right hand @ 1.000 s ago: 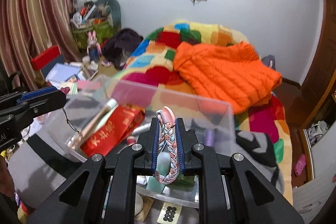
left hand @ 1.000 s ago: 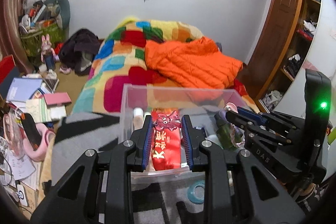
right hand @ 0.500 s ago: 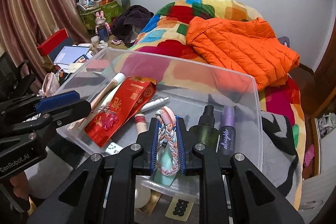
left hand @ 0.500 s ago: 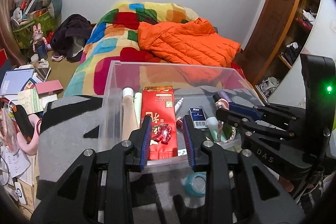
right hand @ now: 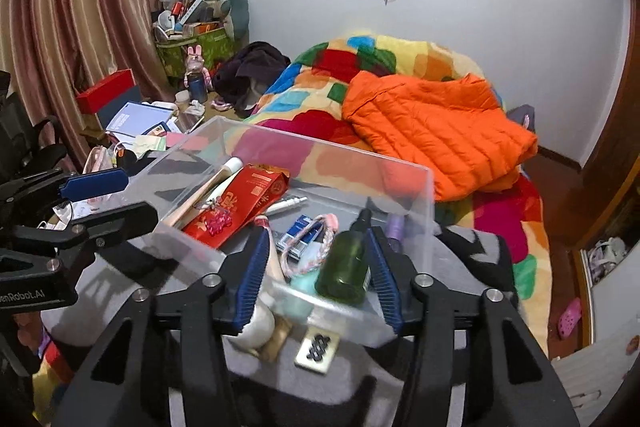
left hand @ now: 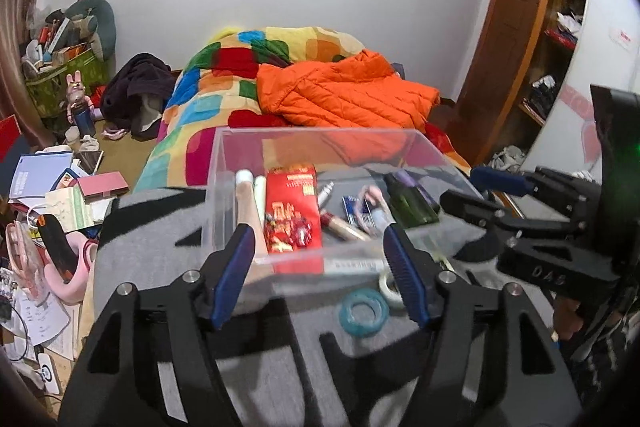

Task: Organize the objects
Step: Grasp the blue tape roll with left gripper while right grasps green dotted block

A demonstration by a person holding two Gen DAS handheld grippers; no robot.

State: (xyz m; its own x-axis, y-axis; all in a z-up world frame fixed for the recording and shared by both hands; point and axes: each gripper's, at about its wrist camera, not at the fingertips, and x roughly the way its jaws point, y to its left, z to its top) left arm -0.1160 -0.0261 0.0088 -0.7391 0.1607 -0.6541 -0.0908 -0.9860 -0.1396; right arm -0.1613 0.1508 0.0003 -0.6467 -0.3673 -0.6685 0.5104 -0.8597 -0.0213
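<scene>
Clear bin (left hand: 224, 187): resting on grey blanket (left hand: 140, 267) at foot of bed, loaded with red packet (left hand: 294, 199), green bottle (right hand: 344, 263), braided band (right hand: 316, 247). Left claw (left hand: 320, 267): jaws just opened, wide, empty. Right claw (right hand: 316, 279): jaws just opened, moderately wide, nothing gripped. Risks: claw clipping near bin wall on withdrawal, tipping bin on soft bedding; teal ring (left hand: 363, 311) and tape roll (left hand: 390, 285) outside bin overlooked.

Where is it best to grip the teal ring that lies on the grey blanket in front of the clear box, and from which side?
The teal ring lies flat on the grey blanket, so I would come from above. Pinch one side of the band, one finger in the hole and one outside. Its near side seems best: the clear box and a tape roll crowd the far side.
</scene>
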